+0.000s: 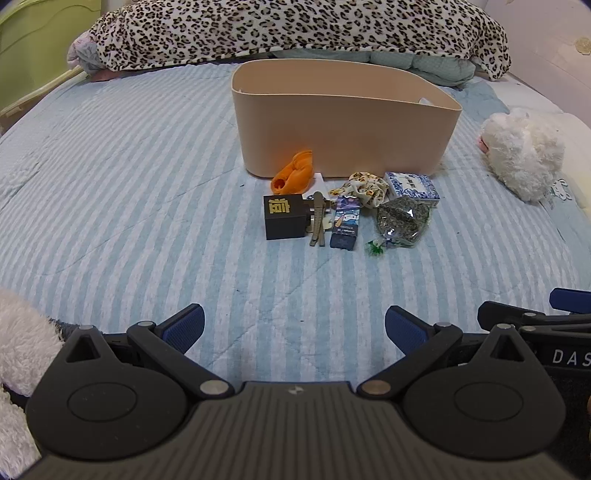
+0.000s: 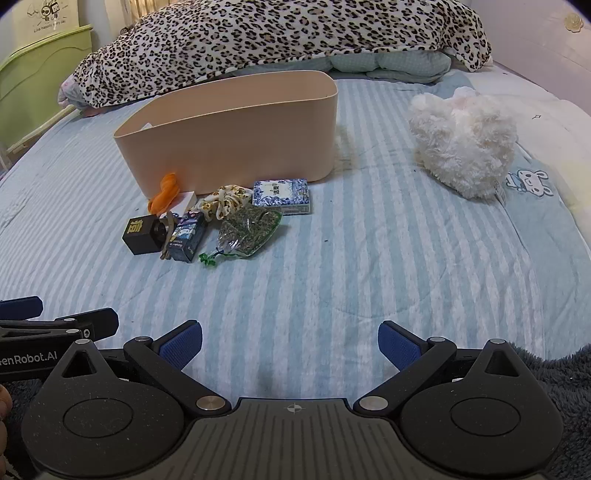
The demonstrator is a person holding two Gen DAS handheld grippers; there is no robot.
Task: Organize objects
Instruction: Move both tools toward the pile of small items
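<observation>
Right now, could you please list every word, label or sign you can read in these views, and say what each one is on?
"DAS", cut off at the frame edge: on the right gripper body.
"enRobot.AI", start cut off: on the left gripper body.
A gold Chinese character, too stylised to read: on the black box.
Print on the dark blue box, blue-and-white box and wall poster: too small to read.

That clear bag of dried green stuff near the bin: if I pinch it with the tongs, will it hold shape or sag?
The clear bag will probably sag: it lies flat and lumpy on the striped bedspread, so its loose contents should shift. The glossy film may be slippery. It looks light, and a pinch near the green tie may hold better.
</observation>
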